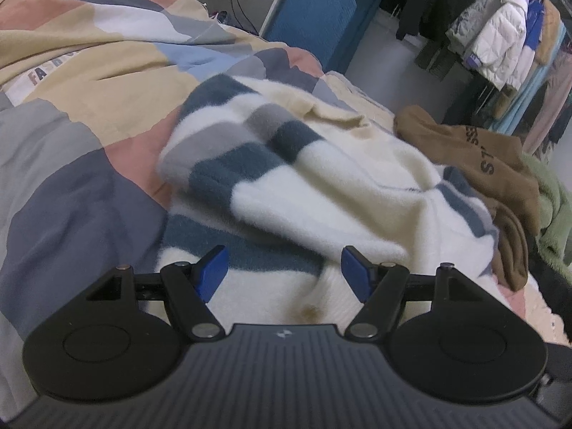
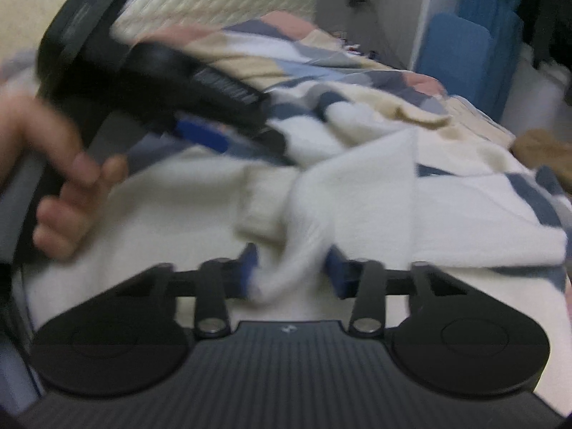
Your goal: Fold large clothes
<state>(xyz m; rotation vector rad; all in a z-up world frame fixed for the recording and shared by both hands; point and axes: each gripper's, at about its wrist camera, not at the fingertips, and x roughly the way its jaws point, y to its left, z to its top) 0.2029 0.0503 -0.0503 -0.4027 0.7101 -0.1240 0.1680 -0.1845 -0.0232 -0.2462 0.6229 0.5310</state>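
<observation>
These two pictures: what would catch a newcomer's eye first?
A fluffy white sweater with blue and grey stripes sprawls across a patchwork bedspread. In the right-hand view, the right gripper pinches a white fold of it, while the left gripper hovers open above it. A brown garment lies beside it.

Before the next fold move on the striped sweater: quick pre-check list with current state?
1. Right hand-held gripper has cloth: ok, a white fold of the striped sweater is bunched between its blue pads.
2. Left hand-held gripper free: ok, jaws wide, nothing between them, sweater below.
3. Sweater flat: not ok, a sleeve lies folded over the body, rumpled.
4. Brown garment apart from the sweater: not ok, it lies against the right edge.
5. Grip firmness: cannot tell, right view is blurred.
6. Patchwork bedcover underneath: ok.
</observation>
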